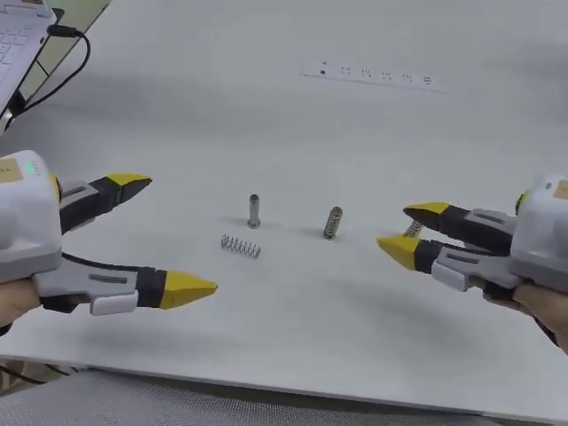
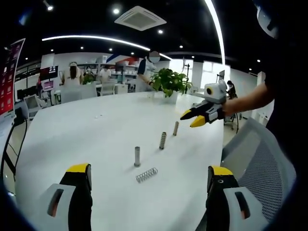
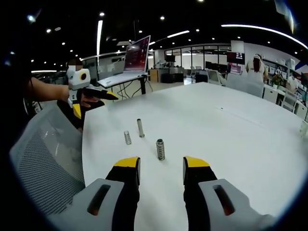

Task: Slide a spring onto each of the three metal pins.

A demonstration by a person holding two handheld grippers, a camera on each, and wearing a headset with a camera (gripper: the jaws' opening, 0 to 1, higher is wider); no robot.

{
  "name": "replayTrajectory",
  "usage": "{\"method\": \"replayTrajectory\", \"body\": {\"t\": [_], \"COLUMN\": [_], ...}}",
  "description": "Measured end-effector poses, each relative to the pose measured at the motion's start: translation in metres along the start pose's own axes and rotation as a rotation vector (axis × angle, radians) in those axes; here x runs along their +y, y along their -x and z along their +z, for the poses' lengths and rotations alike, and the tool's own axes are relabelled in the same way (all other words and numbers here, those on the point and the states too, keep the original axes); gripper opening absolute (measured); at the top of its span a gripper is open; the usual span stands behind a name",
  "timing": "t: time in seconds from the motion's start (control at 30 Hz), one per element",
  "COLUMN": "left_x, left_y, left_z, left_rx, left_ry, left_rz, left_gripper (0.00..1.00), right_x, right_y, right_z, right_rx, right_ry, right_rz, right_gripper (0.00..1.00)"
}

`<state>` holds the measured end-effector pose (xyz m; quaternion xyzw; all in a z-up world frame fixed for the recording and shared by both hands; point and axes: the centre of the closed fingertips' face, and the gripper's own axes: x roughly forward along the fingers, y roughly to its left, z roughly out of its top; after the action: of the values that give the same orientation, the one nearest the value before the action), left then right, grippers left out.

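Three short metal pins stand in a row on the white table (image 1: pixel 293 328). The left pin (image 1: pixel 254 211) (image 2: pixel 137 157) is bare. A loose spring (image 1: pixel 240 246) (image 2: pixel 147 174) lies flat just in front of it. The middle pin (image 1: pixel 333 223) (image 2: pixel 162 140) wears a spring. The right pin (image 1: pixel 414 229) (image 2: pixel 175 128) (image 3: pixel 160 149) also wears one and stands just beyond my right gripper (image 1: pixel 406 227) (image 2: pixel 198 118) (image 3: pixel 161 166), which is open and holds nothing. My left gripper (image 1: pixel 169 236) (image 2: pixel 149 169) (image 3: pixel 94 103) hovers wide open and holds nothing, left of the loose spring.
A white power strip (image 1: pixel 368 75) lies at the far side of the table. A laptop (image 1: pixel 18 35) with a black cable (image 1: pixel 75 53) sits at the far left corner. The table's front edge (image 1: pixel 266 386) runs close below the grippers.
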<state>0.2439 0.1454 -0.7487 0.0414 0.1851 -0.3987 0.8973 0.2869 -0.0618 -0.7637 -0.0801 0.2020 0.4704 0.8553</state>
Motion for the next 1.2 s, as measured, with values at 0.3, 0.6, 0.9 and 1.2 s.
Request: {"method": "replayTrajectory", "body": {"t": [0.3, 0.6, 0.9, 1.2], "left_x": [-0.001, -0.001, 0.003, 0.005], "left_y": [0.001, 0.005, 0.008, 0.010], "left_z": [0.000, -0.002, -0.002, -0.004], "left_rx": [0.001, 0.002, 0.001, 0.004], "left_ry": [-0.004, 0.000, 0.004, 0.005], "left_rz": [0.000, 0.006, 0.019, 0.027], "left_gripper": [0.98, 0.98, 0.98, 0.97], "right_x": [0.007, 0.033, 0.058, 0.078], "right_y": [0.002, -0.019, -0.047, -0.071], "right_z": [-0.009, 0.010, 0.034, 0.047], "right_rx": [0.025, 0.011, 0.001, 0.000], "right_ry": [0.001, 0.048, 0.115, 0.170], "right_rz": [0.012, 0.096, 0.181, 0.250], "right_gripper": [0.34, 0.32, 0.29, 0.27]}}
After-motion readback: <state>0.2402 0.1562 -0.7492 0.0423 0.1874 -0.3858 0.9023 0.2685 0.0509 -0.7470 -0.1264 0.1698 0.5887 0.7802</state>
